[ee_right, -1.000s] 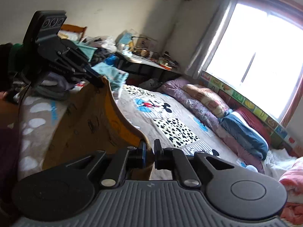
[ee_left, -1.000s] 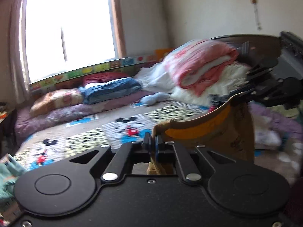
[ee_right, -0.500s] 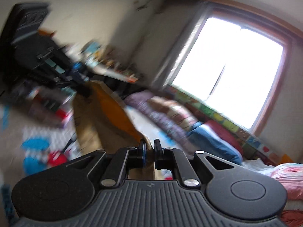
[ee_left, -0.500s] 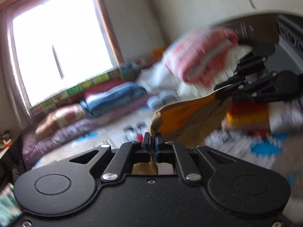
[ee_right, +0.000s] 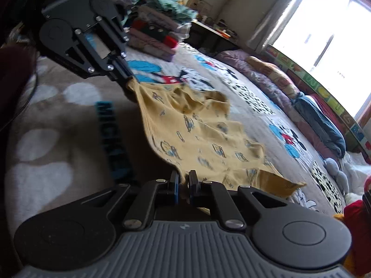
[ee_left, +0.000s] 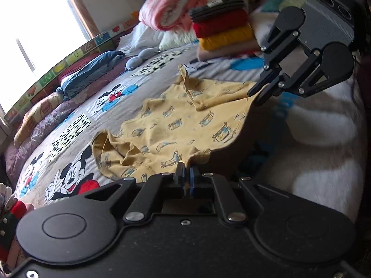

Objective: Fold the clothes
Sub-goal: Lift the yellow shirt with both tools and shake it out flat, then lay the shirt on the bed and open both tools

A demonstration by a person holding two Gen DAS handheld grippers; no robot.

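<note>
A small yellow printed garment [ee_left: 183, 120] is spread over the Mickey Mouse bedspread [ee_left: 76, 125], its far part lying on the bed. My left gripper [ee_left: 185, 176] is shut on one near corner of its hem. My right gripper [ee_left: 255, 95] is shut on the other near corner, at the right in the left wrist view. In the right wrist view the garment [ee_right: 197, 134] stretches from my right gripper [ee_right: 183, 180] up to my left gripper [ee_right: 126, 82]. The near edge hangs taut between them, a little above the bed.
A stack of folded clothes [ee_left: 222, 27] sits at the far right with a pink quilt [ee_left: 171, 2] behind. Pillows [ee_left: 39, 113] and a blue blanket [ee_left: 92, 71] line the window side. A clothes pile [ee_right: 160, 23] and a cluttered desk [ee_right: 213, 30] stand beyond the bed.
Both grippers swung the garment from hanging in the air down and forward. It now lies spread over the bedspread with only the near hem lifted.
</note>
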